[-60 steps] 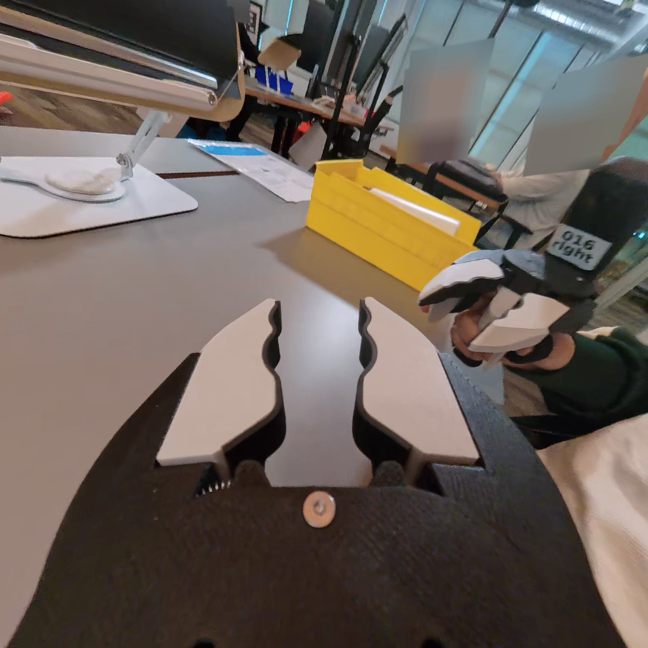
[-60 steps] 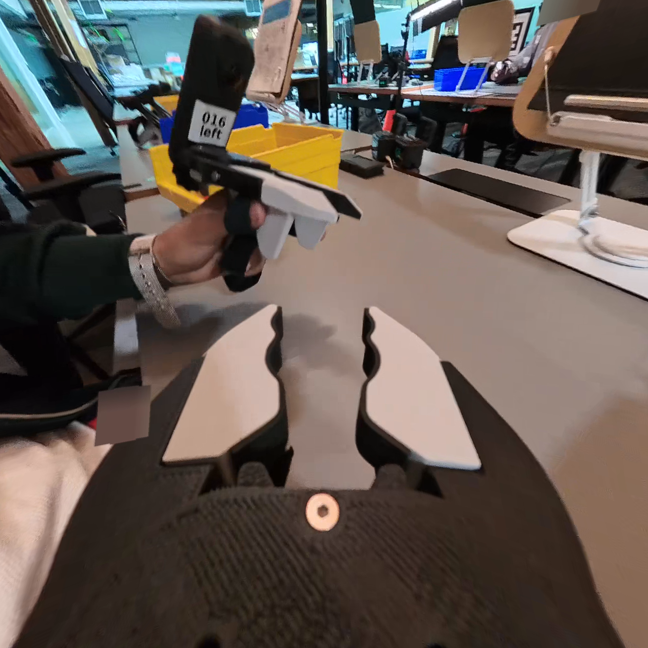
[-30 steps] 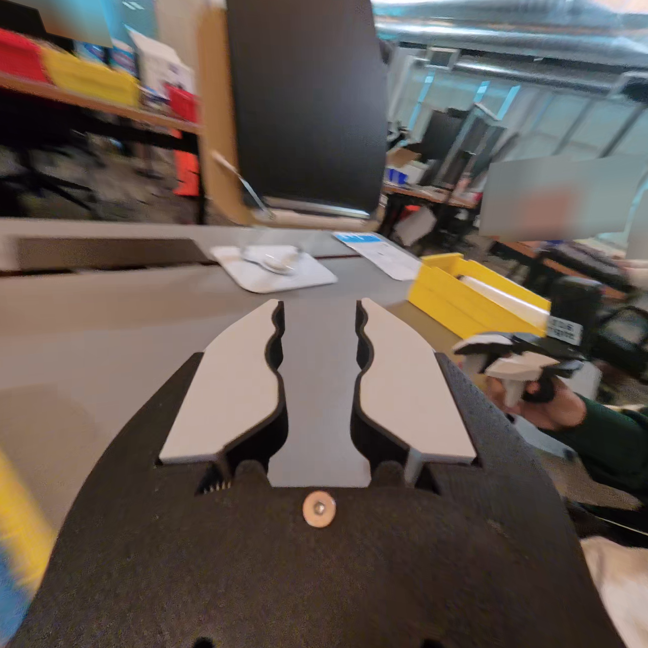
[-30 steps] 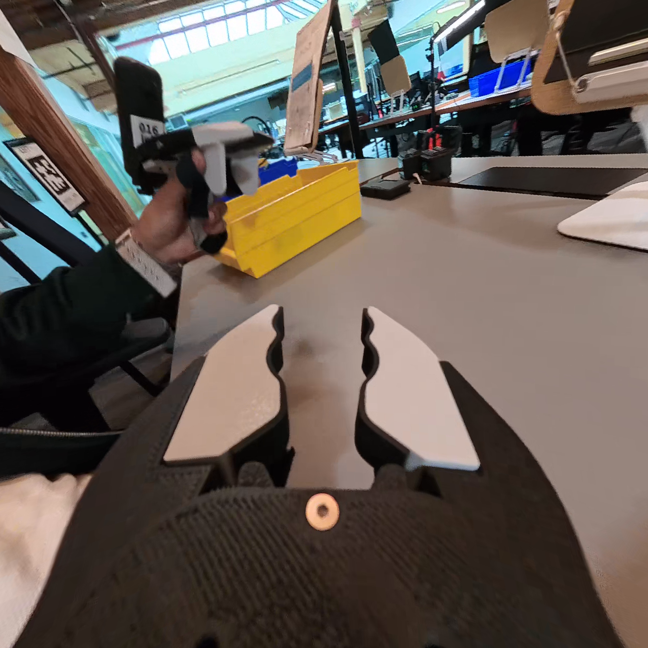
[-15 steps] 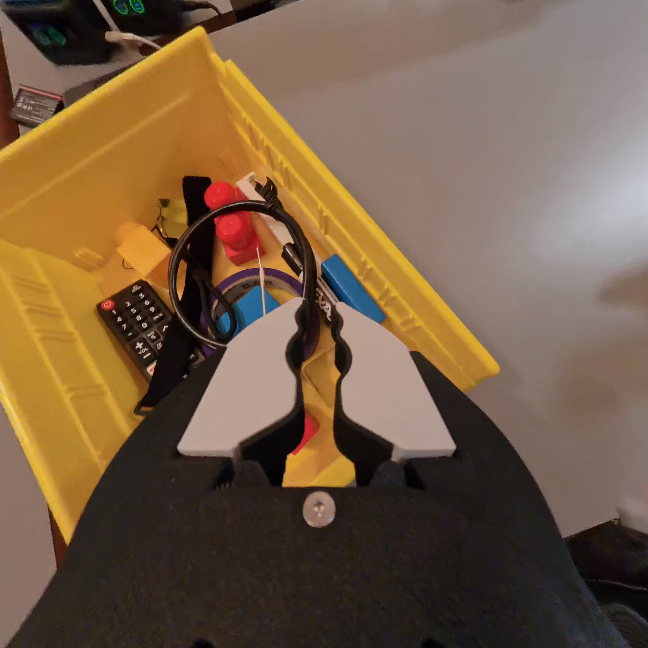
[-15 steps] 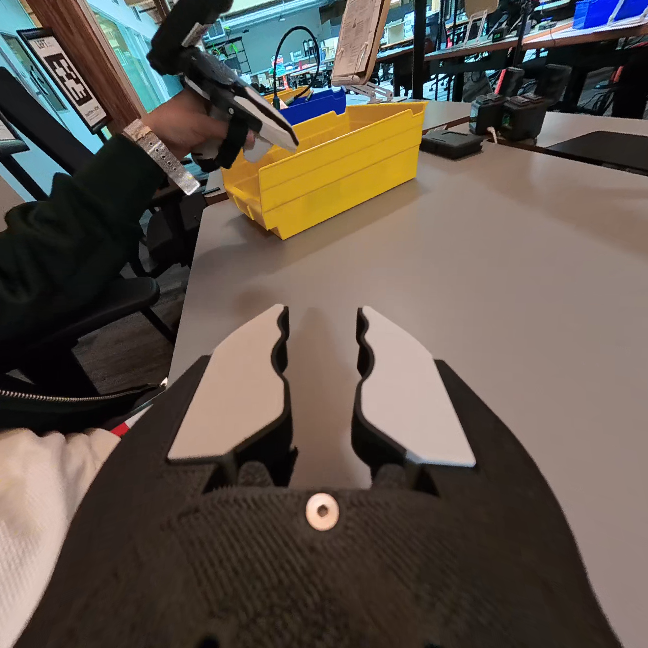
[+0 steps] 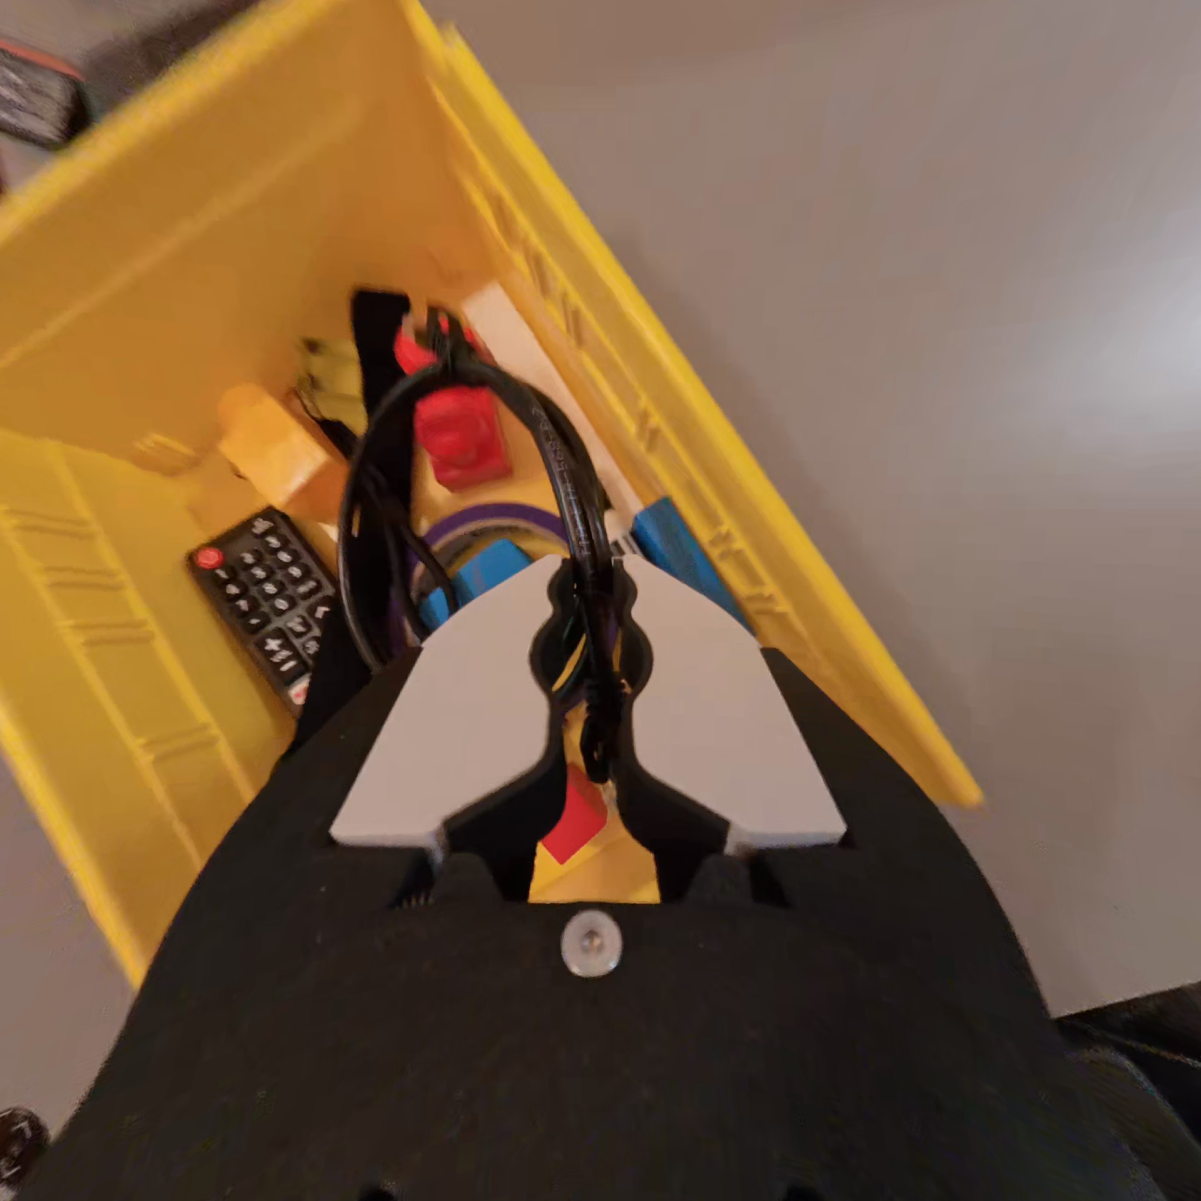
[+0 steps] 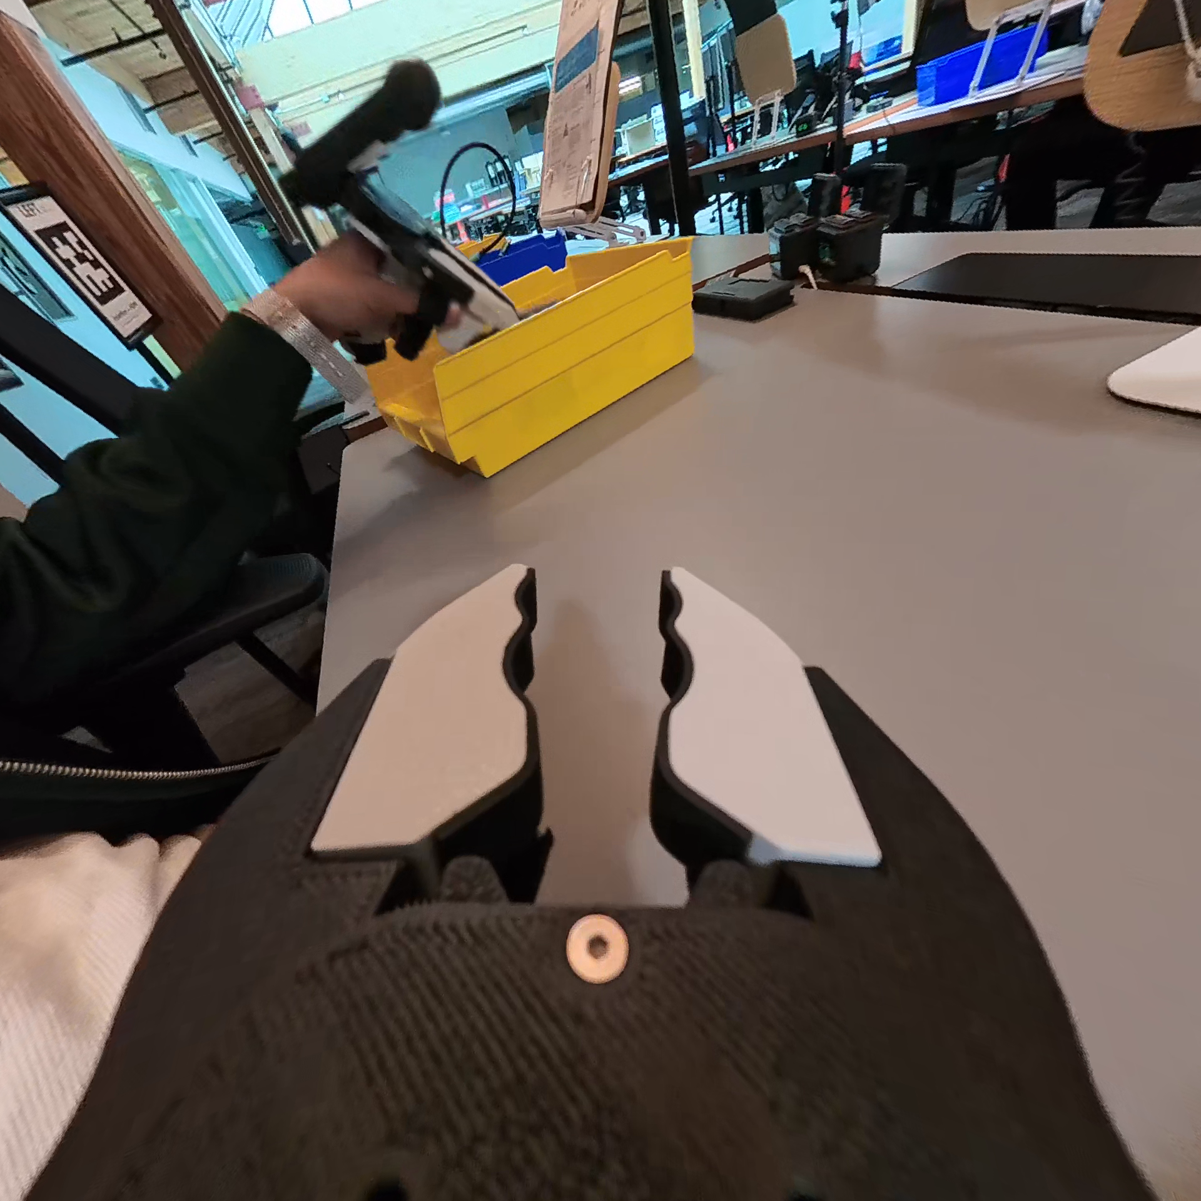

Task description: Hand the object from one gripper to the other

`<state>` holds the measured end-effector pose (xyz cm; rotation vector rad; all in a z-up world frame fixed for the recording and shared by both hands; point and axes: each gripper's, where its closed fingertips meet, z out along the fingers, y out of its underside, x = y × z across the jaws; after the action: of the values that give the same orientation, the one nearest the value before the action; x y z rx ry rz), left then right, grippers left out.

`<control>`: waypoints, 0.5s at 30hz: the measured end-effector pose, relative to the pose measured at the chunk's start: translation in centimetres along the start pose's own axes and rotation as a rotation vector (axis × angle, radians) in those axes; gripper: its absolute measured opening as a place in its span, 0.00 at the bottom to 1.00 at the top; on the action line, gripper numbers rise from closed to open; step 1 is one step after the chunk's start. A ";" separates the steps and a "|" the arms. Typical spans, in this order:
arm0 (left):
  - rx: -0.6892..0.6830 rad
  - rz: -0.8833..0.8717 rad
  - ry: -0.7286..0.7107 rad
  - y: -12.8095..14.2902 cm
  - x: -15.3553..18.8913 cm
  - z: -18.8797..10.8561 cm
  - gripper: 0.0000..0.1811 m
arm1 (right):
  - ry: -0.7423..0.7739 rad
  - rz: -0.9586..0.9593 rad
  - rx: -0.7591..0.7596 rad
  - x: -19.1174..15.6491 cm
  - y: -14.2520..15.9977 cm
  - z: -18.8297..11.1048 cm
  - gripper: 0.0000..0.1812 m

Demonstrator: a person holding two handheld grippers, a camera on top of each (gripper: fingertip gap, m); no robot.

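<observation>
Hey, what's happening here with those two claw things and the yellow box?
A person holds a two-finger gripper in each hand. The left gripper is reaching into the yellow bin on the grey table and has closed on a looped black cable. Other bits lie beneath: a remote control, a red block, blue pieces. The right gripper hangs open and empty above the table, away from the bin. The handover between grippers has not happened yet.
</observation>
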<state>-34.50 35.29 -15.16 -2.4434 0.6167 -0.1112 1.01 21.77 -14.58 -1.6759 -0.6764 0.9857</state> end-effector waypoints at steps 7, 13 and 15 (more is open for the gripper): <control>0.651 -0.083 0.180 -8.3 1.7 -12.2 0.06 | 0.017 -0.014 -0.011 -0.1 0.3 -0.2 0.20; 0.969 0.009 0.720 -12.5 11.7 -18.7 0.06 | -0.010 -0.045 0.000 -0.7 0.0 -0.1 0.21; 0.946 0.072 0.803 -13.3 15.5 -17.5 0.06 | -0.026 -0.053 0.044 -0.9 -0.8 -0.5 0.22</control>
<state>-19.21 28.08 5.77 -1.3884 0.7431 -1.1124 0.96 21.02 -13.52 -1.6016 -0.7084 0.9790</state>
